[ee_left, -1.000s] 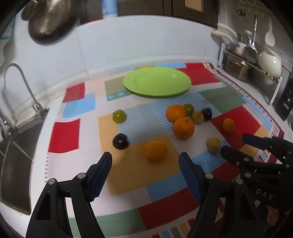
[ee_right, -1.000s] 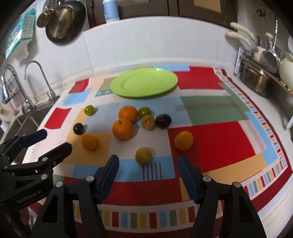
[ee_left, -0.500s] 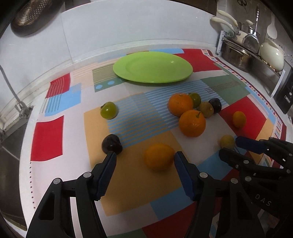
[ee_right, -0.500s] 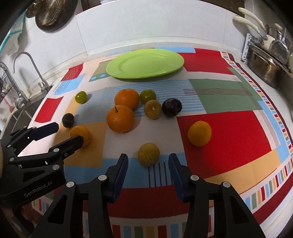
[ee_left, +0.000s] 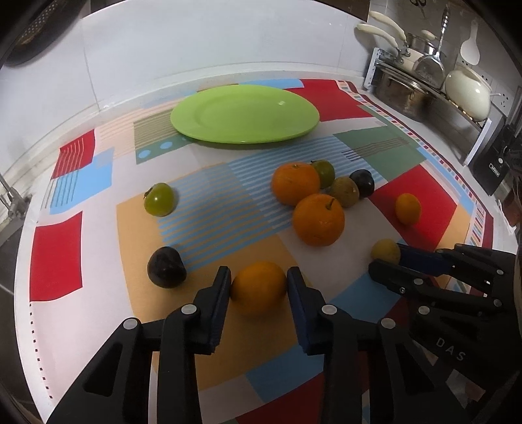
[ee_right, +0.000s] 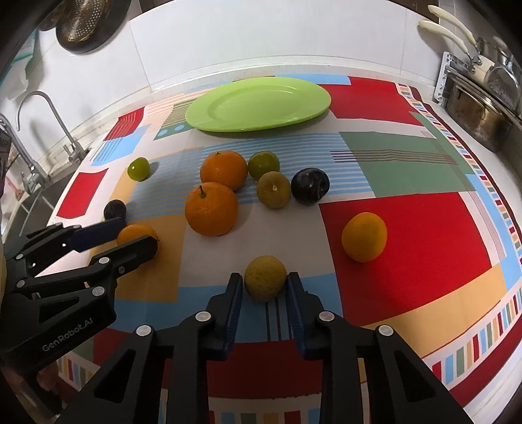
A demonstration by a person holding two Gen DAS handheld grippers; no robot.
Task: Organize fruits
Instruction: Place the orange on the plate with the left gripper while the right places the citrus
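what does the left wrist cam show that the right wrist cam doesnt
Only the left wrist view shows the cream pot on the rack. Only the right wrist view shows the faucet and hanging strainer. Both show the green plate, the left gripper around a small orange, and the right gripper around a yellowish fruit.

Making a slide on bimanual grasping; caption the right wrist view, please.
Right gripper closes around a small yellow-green fruit on the patchwork tablecloth; green plate empty.
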